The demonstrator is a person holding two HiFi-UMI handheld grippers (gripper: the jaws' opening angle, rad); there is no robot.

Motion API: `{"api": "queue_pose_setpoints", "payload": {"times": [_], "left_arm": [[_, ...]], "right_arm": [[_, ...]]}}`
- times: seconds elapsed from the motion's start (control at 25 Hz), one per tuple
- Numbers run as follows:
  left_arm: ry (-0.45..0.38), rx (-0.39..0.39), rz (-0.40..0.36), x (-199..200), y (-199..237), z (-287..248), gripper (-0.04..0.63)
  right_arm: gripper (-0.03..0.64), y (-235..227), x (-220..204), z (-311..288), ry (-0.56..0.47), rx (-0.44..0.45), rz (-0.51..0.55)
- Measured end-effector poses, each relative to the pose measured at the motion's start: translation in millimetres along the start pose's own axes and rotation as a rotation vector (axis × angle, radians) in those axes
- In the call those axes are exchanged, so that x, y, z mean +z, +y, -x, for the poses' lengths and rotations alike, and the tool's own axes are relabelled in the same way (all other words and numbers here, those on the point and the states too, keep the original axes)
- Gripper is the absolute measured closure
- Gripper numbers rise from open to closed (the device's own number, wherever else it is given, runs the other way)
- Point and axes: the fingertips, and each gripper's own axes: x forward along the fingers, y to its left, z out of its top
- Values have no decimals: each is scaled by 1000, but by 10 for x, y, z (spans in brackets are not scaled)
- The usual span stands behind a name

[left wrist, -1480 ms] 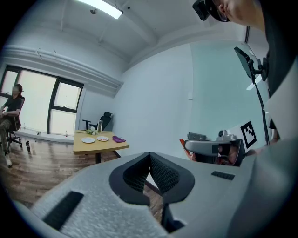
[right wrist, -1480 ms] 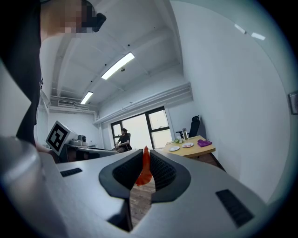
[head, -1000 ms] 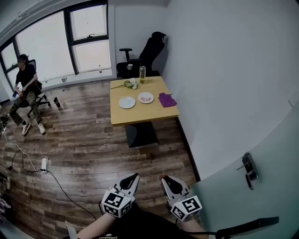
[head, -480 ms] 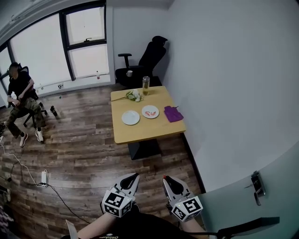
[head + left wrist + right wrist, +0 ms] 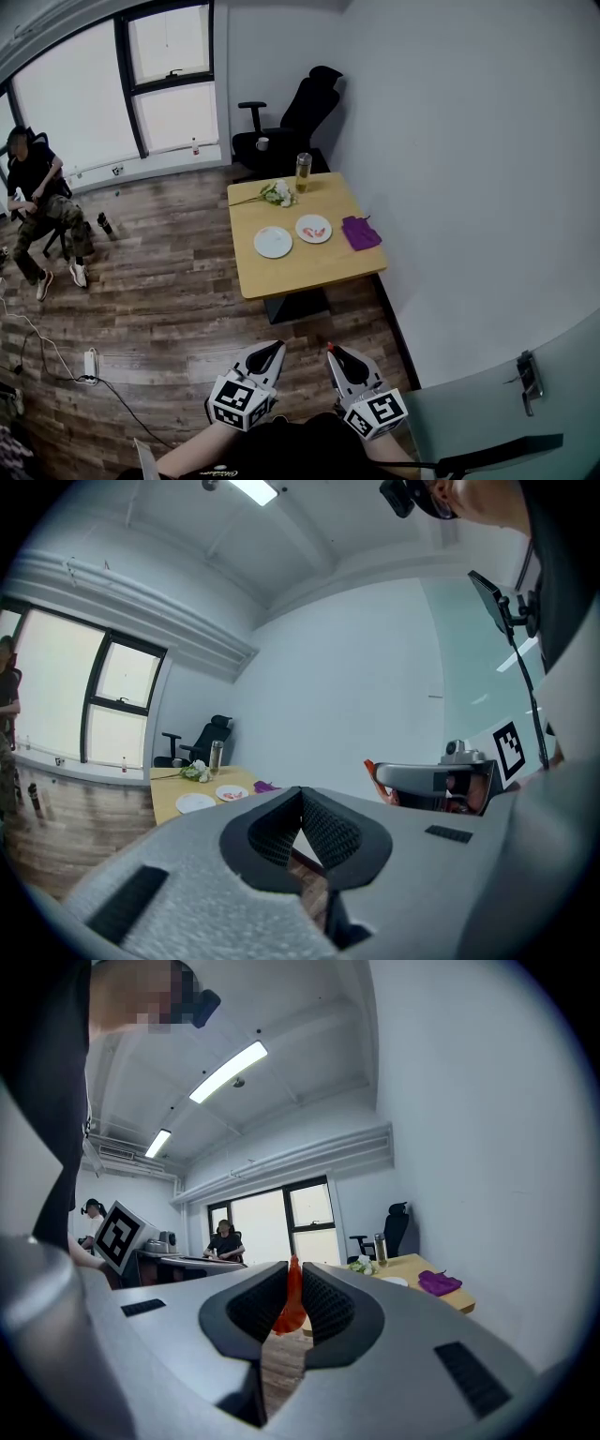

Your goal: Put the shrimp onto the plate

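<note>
While low at 6 o'clock, R gripper [image 5: 293,1267]: clamped on shrimp [image 5: 289,1309]
L gripper [image 5: 301,791]: closed, empty
Bare plate [image 5: 273,242]: on table [image 5: 309,277], 12 o'clock

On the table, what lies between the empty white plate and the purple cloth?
A second white plate with reddish shrimp on it lies between the empty plate and the purple cloth; the head view shows it.
</note>
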Motion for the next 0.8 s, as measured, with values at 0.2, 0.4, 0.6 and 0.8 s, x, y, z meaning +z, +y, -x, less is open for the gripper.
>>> {"api": "queue_pose_setpoints", "payload": {"times": [0.2, 0.4, 0.6, 0.8], "left_arm": [[-3, -13, 8, -4, 53, -33, 592], [1, -10, 11, -35, 74, -121, 593], [4, 3, 12, -33, 117, -280, 593], [14, 23, 17, -2, 276, -589, 593]], "right_arm": [[569, -12, -16, -30, 5, -22, 1], [569, -93, -40, -76, 4, -15, -2], [569, -270, -75, -191, 9, -3, -13], [569, -546, -60, -395, 14, 12, -27]]}}
